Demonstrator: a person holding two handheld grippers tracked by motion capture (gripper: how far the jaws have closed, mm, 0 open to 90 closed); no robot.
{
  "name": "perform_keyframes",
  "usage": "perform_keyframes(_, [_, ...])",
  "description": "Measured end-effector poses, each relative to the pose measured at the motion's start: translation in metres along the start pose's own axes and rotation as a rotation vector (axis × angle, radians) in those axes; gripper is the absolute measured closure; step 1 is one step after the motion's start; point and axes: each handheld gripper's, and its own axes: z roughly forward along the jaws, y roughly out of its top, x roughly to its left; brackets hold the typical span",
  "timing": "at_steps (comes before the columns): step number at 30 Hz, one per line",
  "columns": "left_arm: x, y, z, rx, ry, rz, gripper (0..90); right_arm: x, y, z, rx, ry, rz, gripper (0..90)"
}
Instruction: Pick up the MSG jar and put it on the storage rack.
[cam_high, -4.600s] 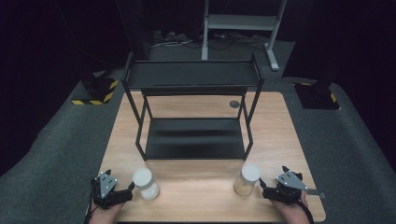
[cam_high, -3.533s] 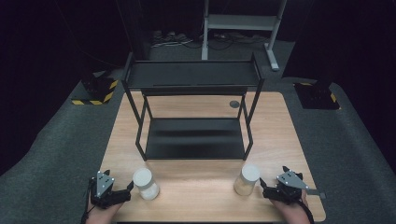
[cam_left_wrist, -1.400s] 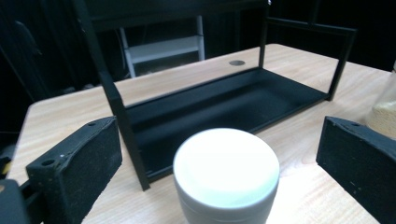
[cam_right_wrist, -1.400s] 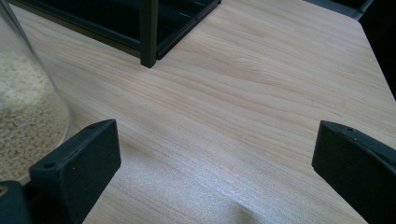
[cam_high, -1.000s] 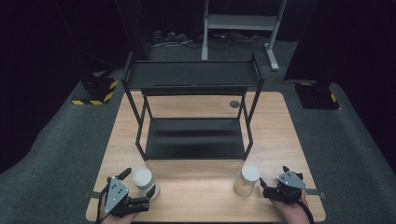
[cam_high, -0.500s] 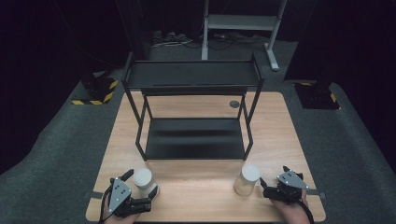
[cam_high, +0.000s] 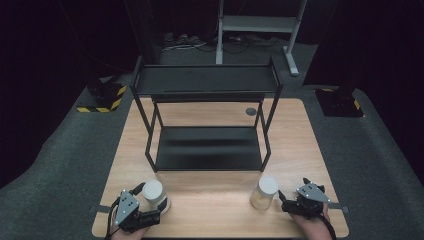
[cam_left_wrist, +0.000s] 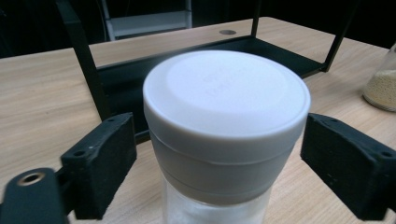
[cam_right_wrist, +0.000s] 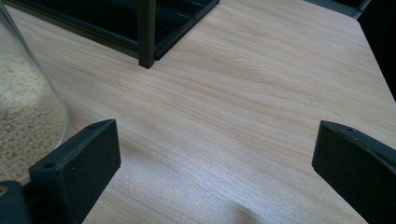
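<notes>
— From where is the high view looking?

— It is looking forward and down from above the person's side of the desk (cam_high: 220, 200), taking in the black rack (cam_high: 207, 125) and both jars from fairly far off.

— And the left claw (cam_left_wrist: 219, 158) view?

— It is sitting very near the white-lidded jar (cam_left_wrist: 226, 112), facing across the desk toward the rack (cam_left_wrist: 116, 79); the grain jar (cam_left_wrist: 383, 84) is sharing that frame's right edge.

— The right claw (cam_right_wrist: 210, 163) view?

— It is pointing low along the desk (cam_right_wrist: 243, 93), probably just beside the grain jar (cam_right_wrist: 23, 116), which is blurring at its left. A rack leg (cam_right_wrist: 146, 32) is showing too.
</notes>
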Motion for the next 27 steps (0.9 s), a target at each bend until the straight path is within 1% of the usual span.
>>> perform_keyframes(2, [0.001, -0.001, 0.001, 0.002, -0.011, 0.003, 15.1, 0.000, 0.000, 0.000, 0.000, 0.001, 0.001, 0.6])
perform_keyframes(3, [0.001, -0.001, 0.001, 0.003, -0.012, 0.003, 17.9, 0.000, 0.000, 0.000, 0.001, 0.000, 0.002, 0.6])
perform_keyframes(4, [0.002, -0.001, 0.001, 0.006, -0.010, 0.002, 17.9, 0.000, 0.000, 0.000, 0.001, 0.000, 0.002, 0.6])
perform_keyframes(6, [0.004, -0.002, 0.001, 0.007, -0.016, -0.008, 22.3, 0.000, 0.000, 0.000, 0.000, 0.001, 0.002, 0.6])
perform_keyframes(8, [0.007, -0.003, 0.001, 0.012, -0.025, -0.013, 24.3, 0.000, 0.000, 0.000, 0.000, 0.001, 0.002, 0.6])
perform_keyframes(11, [0.008, -0.004, 0.001, 0.012, -0.025, -0.006, 26.0, 0.000, 0.000, 0.000, 0.001, 0.000, 0.001, 0.6])
perform_keyframes(13, [0.008, -0.005, 0.001, 0.009, -0.029, -0.001, 29.4, 0.000, 0.000, 0.000, 0.001, 0.000, 0.001, 0.6])
perform_keyframes(16, [0.008, -0.005, 0.000, 0.008, -0.026, 0.002, 31.2, 0.000, 0.000, 0.000, 0.001, 0.000, 0.002, 0.6])
perform_keyframes(18, [0.008, -0.006, 0.000, 0.005, -0.024, 0.006, 33.9, 0.000, 0.000, 0.000, 0.001, 0.001, 0.002, 0.6])
perform_keyframes(21, [0.009, -0.006, 0.000, 0.002, -0.027, 0.010, 34.3, 0.000, 0.000, 0.000, 0.001, 0.001, 0.002, 0.6])
perform_keyframes(26, [0.011, -0.008, -0.001, -0.008, -0.031, -0.003, 34.9, -0.001, 0.000, 0.000, 0.001, 0.001, 0.003, 0.6])
perform_keyframes(27, [0.011, -0.008, -0.001, -0.010, -0.035, -0.012, 34.9, -0.001, 0.000, 0.000, 0.001, 0.001, 0.003, 0.6])
